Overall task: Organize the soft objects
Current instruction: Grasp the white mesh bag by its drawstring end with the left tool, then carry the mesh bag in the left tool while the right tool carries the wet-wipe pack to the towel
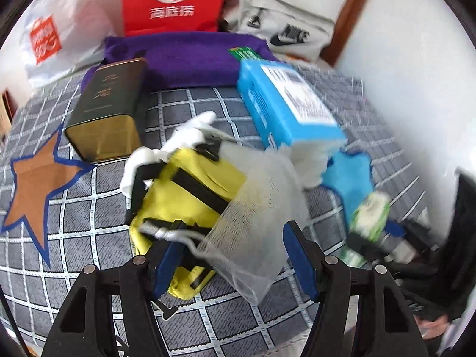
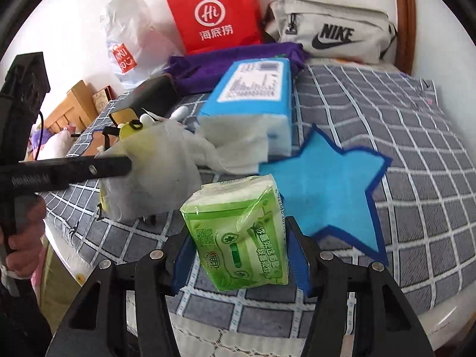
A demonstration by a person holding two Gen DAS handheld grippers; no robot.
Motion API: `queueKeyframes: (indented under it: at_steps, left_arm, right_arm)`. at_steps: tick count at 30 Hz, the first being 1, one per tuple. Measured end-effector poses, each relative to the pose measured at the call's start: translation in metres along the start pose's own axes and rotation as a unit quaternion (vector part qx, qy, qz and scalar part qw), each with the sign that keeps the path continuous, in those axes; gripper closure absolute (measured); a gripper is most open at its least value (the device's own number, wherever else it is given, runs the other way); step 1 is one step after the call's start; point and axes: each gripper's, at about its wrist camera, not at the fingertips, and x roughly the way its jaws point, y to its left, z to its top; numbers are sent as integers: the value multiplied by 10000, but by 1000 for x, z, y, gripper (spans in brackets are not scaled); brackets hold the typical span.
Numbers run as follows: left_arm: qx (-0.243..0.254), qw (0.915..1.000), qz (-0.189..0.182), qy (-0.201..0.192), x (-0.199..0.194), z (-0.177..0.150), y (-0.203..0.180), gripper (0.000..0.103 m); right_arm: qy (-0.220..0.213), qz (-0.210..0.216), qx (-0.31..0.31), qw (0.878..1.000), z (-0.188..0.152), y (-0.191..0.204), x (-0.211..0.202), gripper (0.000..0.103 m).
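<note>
My left gripper (image 1: 235,255) is shut on a white mesh drawstring pouch (image 1: 261,208) and holds it above a yellow bag with black straps (image 1: 190,190); the pouch also shows in the right wrist view (image 2: 154,172). My right gripper (image 2: 238,255) is shut on a green pack of tissues (image 2: 241,232), held above the bed near a blue star mat (image 2: 330,187). The green pack shows at the right of the left wrist view (image 1: 370,217). A blue tissue box (image 2: 253,95) with white tissue spilling out lies behind. A white cloth (image 1: 190,136) lies by the yellow bag.
The grey checked bedsheet (image 2: 401,136) carries a brown star mat (image 1: 32,187), a dark tin box (image 1: 110,110), a purple cloth (image 1: 190,56), a red paper bag (image 2: 214,12), a grey Nike bag (image 2: 333,29) and a plastic bag (image 2: 128,38). A white wall is at the right.
</note>
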Motion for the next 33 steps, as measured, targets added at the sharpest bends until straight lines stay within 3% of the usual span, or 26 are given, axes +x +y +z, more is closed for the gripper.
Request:
queueKeyframes:
  at_steps: [3, 5, 7, 10, 16, 23, 28, 31, 33]
  left_arm:
    - [55, 9996, 205, -168, -3, -6, -7, 49]
    - [113, 9991, 325, -236, -7, -8, -8, 72]
    - [96, 9994, 227, -255, -11, -9, -5, 83]
    - [85, 9994, 173, -277, -16, -11, 0, 92]
    - [-235, 9989, -68, -412, -37, -21, 18, 95]
    - [-993, 9922, 43, -750, -74, -39, 72, 95]
    - [-1524, 9841, 438, -805, -81, -51, 115, 95]
    - [-1748, 9793, 802, -631, -75, -61, 136, 95]
    - [-1838, 9786, 817, -444, -66, -67, 145, 95]
  right_arm:
    - [-56, 60, 61, 9999, -2, -4, -3, 47]
    - [-66, 74, 64, 9999, -2, -5, -3, 47]
    - [-79, 86, 79, 9999, -3, -6, -3, 47]
    - [-104, 122, 133, 9998, -3, -8, -3, 47]
    - [-133, 59, 119, 9998, -6, -6, -6, 47]
    - [-119, -19, 127, 9998, -7, -4, -8, 47]
    - [-114, -78, 114, 9998, -7, -3, -7, 47]
    - [-102, -115, 74, 9999, -7, -1, -7, 47]
    - [-95, -134, 67, 9998, -7, -1, -6, 47]
